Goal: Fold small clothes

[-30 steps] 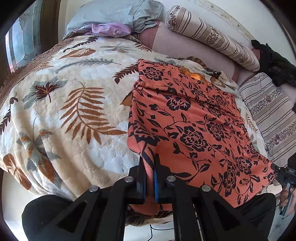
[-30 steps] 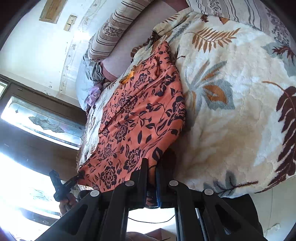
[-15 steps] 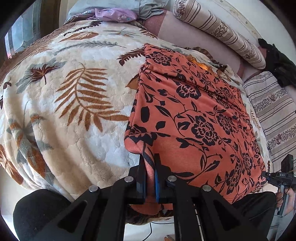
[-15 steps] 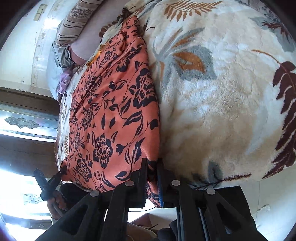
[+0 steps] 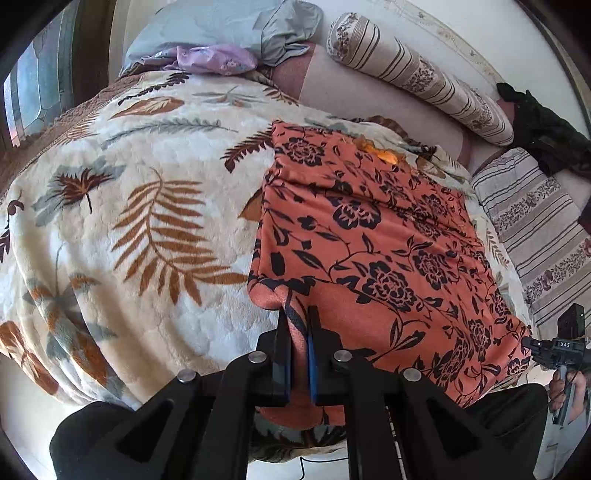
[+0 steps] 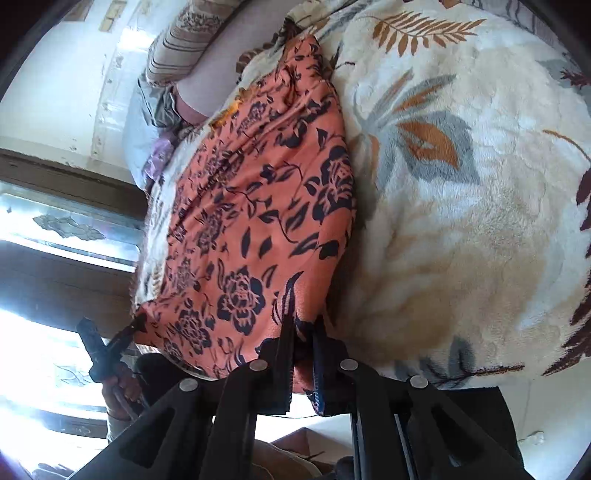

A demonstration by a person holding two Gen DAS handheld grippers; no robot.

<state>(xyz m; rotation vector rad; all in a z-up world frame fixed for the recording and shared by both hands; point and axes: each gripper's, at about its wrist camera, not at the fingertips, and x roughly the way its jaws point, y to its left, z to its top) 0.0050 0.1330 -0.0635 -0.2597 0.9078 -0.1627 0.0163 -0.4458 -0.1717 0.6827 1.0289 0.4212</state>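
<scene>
An orange garment (image 5: 373,236) with black flowers lies spread flat on the leaf-print blanket (image 5: 122,221) of a bed. My left gripper (image 5: 297,317) is shut on its near left corner, the cloth pinched between the pads. In the right wrist view the same orange garment (image 6: 255,206) runs away from me, and my right gripper (image 6: 303,325) is shut on its near right corner. Each gripper shows in the other's view: the right one (image 5: 532,345) at the garment's far corner, the left one (image 6: 131,330) likewise, both held by a hand.
A striped bolster (image 5: 417,74), a grey-blue pillow (image 5: 229,29) and a lilac cloth (image 5: 214,59) lie at the head of the bed. A dark garment (image 5: 543,129) and striped bedding (image 5: 535,225) are to the right. A window (image 6: 66,229) is on the left.
Both grippers keep their hold on the near corners. The left view shifted forward and then back again; the right gripper sank a little, and the garment lies flatter and more stretched.
</scene>
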